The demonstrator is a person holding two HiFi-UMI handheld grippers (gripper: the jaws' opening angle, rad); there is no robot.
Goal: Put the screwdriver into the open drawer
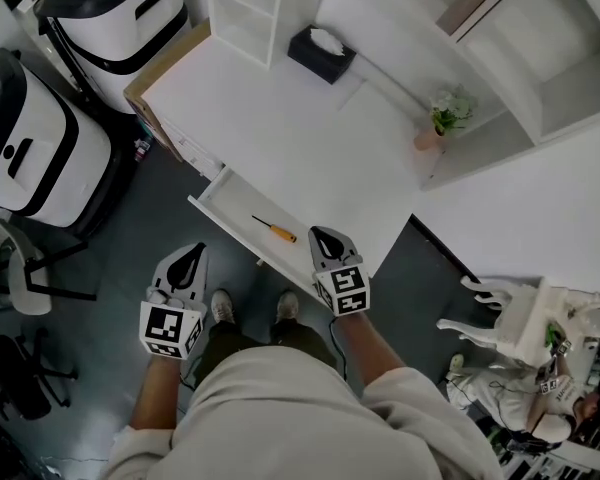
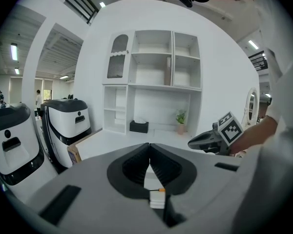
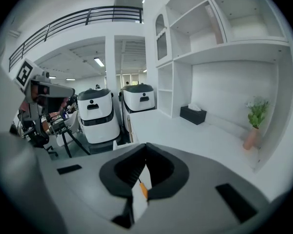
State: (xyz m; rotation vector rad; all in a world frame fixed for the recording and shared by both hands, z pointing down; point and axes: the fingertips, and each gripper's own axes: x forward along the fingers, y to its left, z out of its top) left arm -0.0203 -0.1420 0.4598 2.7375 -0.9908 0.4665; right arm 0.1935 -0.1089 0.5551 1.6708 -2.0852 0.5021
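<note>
A screwdriver [image 1: 277,232] with an orange handle lies flat inside the open white drawer [image 1: 220,203], which is pulled out from the white desk. My right gripper [image 1: 325,238] hovers just right of the screwdriver over the drawer's front edge, jaws shut and holding nothing. My left gripper [image 1: 188,260] hangs lower left, in front of the drawer over the dark floor, also shut and empty. In the right gripper view the orange handle [image 3: 143,189] shows below the closed jaws. A sliver of the orange handle [image 2: 161,189] also shows in the left gripper view.
On the desk stand a black tissue box [image 1: 321,53] and a small potted plant [image 1: 442,118]. Two white machines [image 1: 40,148] and a cardboard box [image 1: 165,73] stand left of the desk. A white chair [image 1: 510,318] is at the right. My shoes [image 1: 223,306] stand below the drawer.
</note>
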